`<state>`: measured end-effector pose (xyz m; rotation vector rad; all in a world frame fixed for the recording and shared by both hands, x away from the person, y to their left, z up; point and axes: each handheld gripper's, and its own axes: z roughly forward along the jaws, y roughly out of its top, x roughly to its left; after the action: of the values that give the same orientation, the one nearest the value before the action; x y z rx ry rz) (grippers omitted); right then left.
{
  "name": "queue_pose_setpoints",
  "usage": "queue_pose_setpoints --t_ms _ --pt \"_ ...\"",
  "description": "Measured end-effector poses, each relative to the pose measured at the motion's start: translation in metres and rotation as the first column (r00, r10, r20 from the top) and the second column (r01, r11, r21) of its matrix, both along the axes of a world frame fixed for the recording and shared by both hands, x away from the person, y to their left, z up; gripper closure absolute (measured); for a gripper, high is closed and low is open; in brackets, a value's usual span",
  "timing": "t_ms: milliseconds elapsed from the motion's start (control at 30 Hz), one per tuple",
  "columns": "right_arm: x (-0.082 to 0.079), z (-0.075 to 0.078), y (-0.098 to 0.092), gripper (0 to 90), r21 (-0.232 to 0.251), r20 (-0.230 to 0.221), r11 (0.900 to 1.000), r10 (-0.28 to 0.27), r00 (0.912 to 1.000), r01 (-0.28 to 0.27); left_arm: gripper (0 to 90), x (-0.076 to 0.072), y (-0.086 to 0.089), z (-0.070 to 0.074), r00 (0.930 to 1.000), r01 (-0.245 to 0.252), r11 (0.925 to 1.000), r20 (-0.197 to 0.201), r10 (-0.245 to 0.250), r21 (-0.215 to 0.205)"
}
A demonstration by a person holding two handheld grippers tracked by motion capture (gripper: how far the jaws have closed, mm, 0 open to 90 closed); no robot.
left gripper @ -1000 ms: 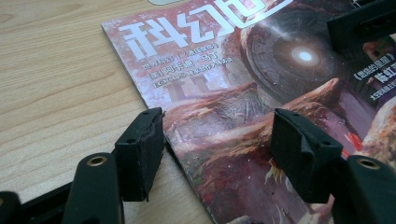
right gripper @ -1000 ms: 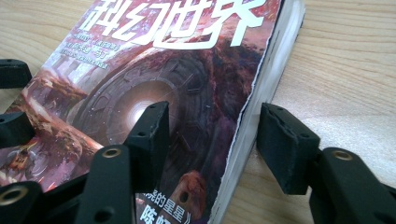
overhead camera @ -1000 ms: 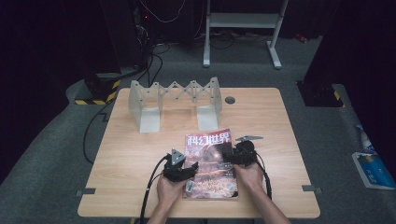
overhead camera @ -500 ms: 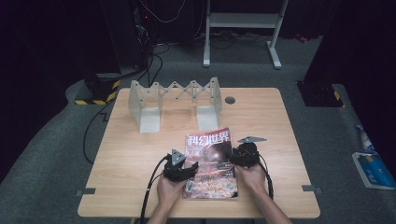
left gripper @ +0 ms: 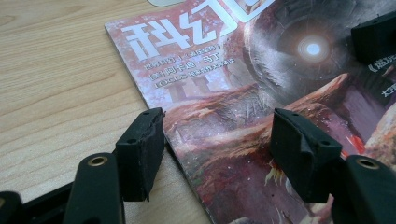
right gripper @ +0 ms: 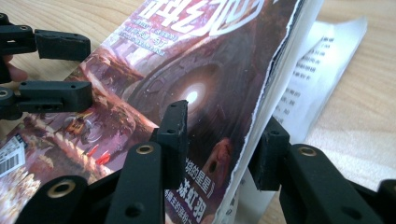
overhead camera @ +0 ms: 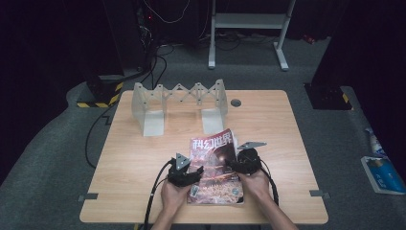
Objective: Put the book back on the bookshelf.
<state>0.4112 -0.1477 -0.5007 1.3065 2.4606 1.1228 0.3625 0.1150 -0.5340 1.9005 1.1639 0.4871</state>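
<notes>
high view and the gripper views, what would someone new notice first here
A glossy red magazine with a space scene on its cover lies near the front edge of the pale wooden table. The right gripper has just been closing, its jaws either side of the lifted cover and top pages, while the left gripper straddles the magazine's other edge. Behind stands a grey folding accordion rack.

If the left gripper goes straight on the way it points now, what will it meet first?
Probably the magazine. The left gripper points low across its cover, one jaw by the spine edge, one over the cover. Farther on is the right gripper, though depth is unclear.
</notes>
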Motion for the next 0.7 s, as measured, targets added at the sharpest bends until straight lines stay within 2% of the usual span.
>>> queue_pose_setpoints --t_ms 100,267,367,467,533,567,700 --pt "0.0 -0.001 0.0 66.2 0.005 -0.011 1.0 0.001 0.9999 -0.001 35.4 0.0 0.0 0.0 1.0 -0.003 1.0 -0.001 0.003 -0.003" --pt "0.001 -0.001 0.0 77.3 0.018 -0.017 1.0 0.022 0.9996 -0.021 35.3 0.0 0.0 0.0 1.0 -0.003 1.0 -0.001 0.003 -0.007" --pt "0.0 -0.001 0.001 80.2 0.015 -0.014 1.0 0.027 0.9995 -0.027 35.1 0.001 0.001 0.0 1.0 0.005 1.0 -0.006 -0.005 -0.008" --pt "-0.004 0.002 0.0 84.6 0.016 0.009 0.999 0.046 0.9989 -0.047 34.2 0.001 0.003 0.001 0.9998 0.013 0.9996 -0.018 -0.013 -0.025" --pt "-0.005 0.002 0.0 85.1 0.02 0.014 0.999 0.048 0.9987 -0.048 33.6 0.002 0.004 0.001 0.9997 0.015 0.9996 -0.018 -0.016 -0.024" --pt "-0.006 0.003 0.0 85.5 0.022 0.017 0.998 0.051 0.9986 -0.051 33.6 0.002 0.004 0.001 0.9996 0.012 0.9991 -0.025 -0.013 -0.04" --pt "-0.012 0.008 -0.003 86.7 0.046 0.055 0.996 0.068 0.9961 -0.071 31.6 0.003 0.006 0.001 0.9993 0.012 0.9983 -0.036 -0.014 -0.057"
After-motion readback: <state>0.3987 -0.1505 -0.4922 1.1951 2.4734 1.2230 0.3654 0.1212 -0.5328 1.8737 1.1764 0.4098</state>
